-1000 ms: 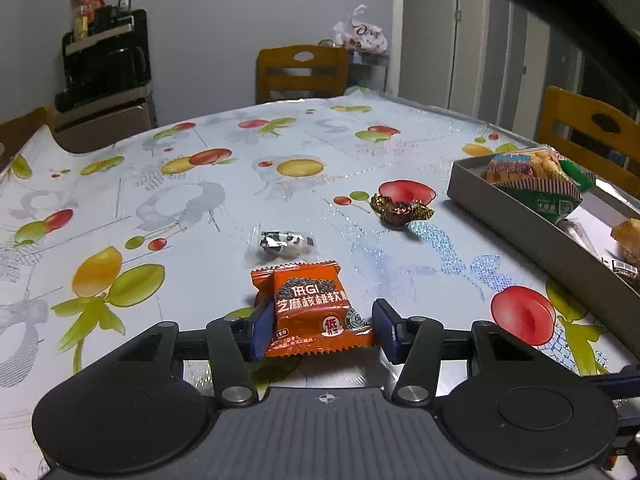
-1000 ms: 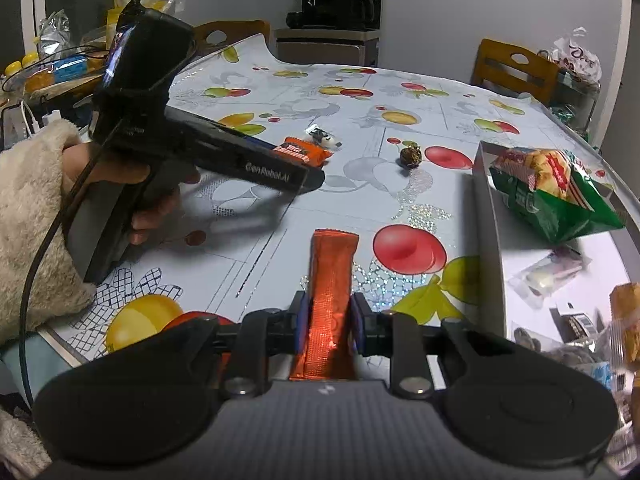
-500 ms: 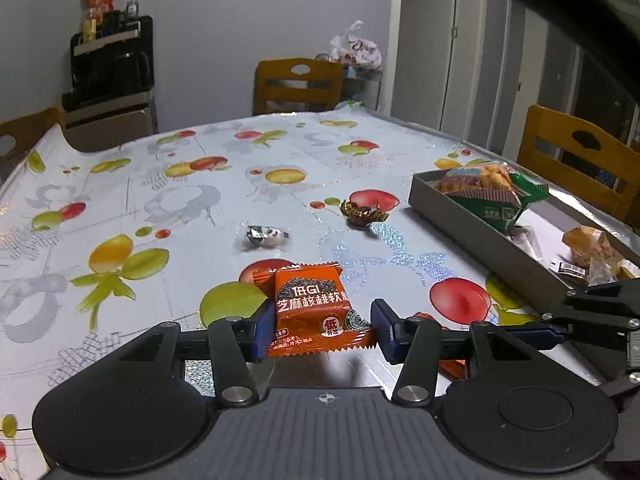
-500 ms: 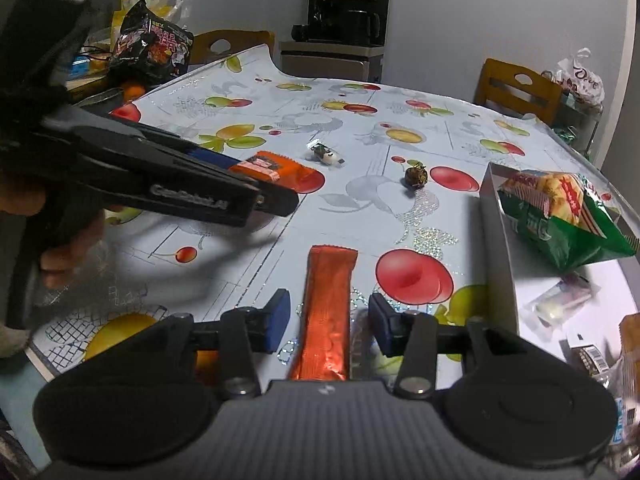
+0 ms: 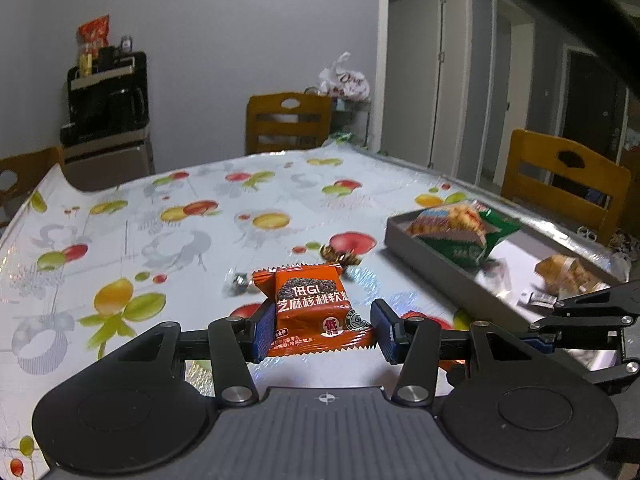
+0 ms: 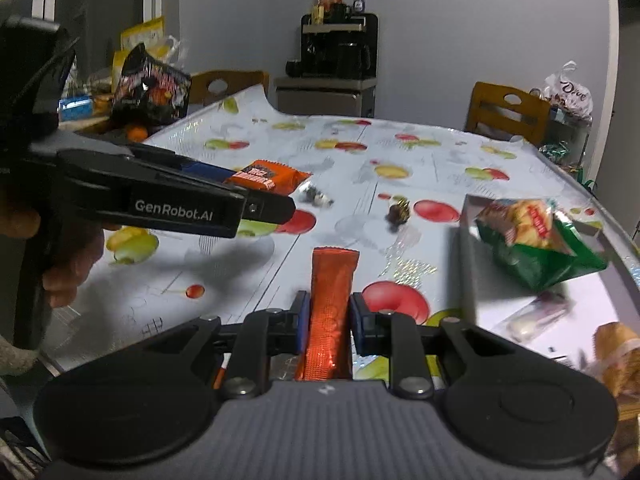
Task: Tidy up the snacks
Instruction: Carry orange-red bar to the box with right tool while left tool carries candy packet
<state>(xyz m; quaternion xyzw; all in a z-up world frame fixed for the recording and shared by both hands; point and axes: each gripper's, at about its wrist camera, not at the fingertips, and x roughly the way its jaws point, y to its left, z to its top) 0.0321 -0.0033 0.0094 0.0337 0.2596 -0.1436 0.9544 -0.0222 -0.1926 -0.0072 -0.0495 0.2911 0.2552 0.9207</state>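
Left gripper [image 5: 318, 330] holds an orange snack packet [image 5: 314, 308] above the desk [image 5: 200, 216]; right gripper [image 6: 326, 322], jaws just closed, clamps an orange stick packet [image 6: 330, 304].

glossy plastic cloth [image 5: 208, 216] on the table; shiny foil packet [image 5: 312, 308] and stick [image 6: 330, 312] (crinkled); matt ribbed black plastic grippers; matt grey tray [image 5: 432, 256]; varnished wooden chair [image 5: 560, 176].

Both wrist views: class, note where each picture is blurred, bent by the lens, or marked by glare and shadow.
Left wrist view: the tray and green chip bag smear with motion, the orange snack packet stays sharp, and door frames bow. Right wrist view: the wrapped candy blurs, the left gripper casts a soft shadow on the glinting tablecloth, and the corners go dark.
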